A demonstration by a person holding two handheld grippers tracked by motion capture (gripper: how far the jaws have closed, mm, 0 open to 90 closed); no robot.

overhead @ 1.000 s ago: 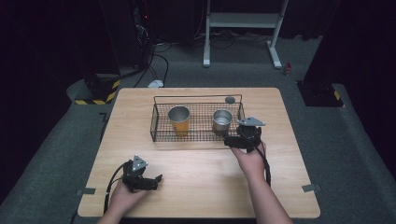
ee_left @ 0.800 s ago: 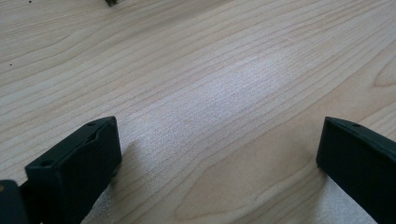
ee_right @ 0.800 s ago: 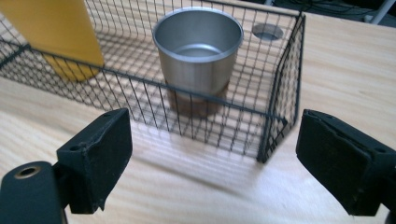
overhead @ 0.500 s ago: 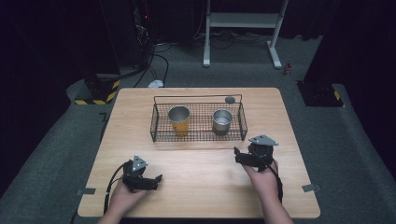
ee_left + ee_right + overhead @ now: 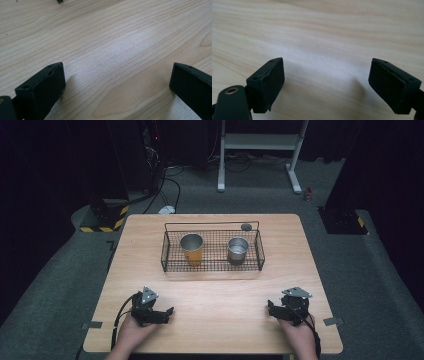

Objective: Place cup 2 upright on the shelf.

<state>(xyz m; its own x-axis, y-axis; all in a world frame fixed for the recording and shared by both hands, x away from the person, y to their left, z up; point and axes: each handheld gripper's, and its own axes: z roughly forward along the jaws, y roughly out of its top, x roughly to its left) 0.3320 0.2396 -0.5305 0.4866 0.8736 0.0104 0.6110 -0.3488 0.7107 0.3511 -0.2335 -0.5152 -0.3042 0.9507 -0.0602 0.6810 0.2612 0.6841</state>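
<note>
honestly, both tools are parked near the front edge of the light wooden table (image 5: 215, 295), well apart from the black wire basket (image 5: 212, 266) at the far middle. the left hand-held gripper (image 5: 167, 311) has its jaws spread wide with nothing between them, and the right hand-held gripper (image 5: 270, 309) is spread wide and empty too. inside the basket an orange cup with a metal rim (image 5: 192, 248) stands upright at the left and a plain silver metal cup (image 5: 238, 250) stands upright at the right, apart from each other.

what could go wrong: i'd guess a reach over the basket's near wall could clip the wire and drag the whole thing, or nudge a cup over, since they look light.

hard to tell: the small dark round thing (image 5: 246, 226) just behind the basket is too small to identify. both gripper views show just bare wood grain between the jaws.
</note>
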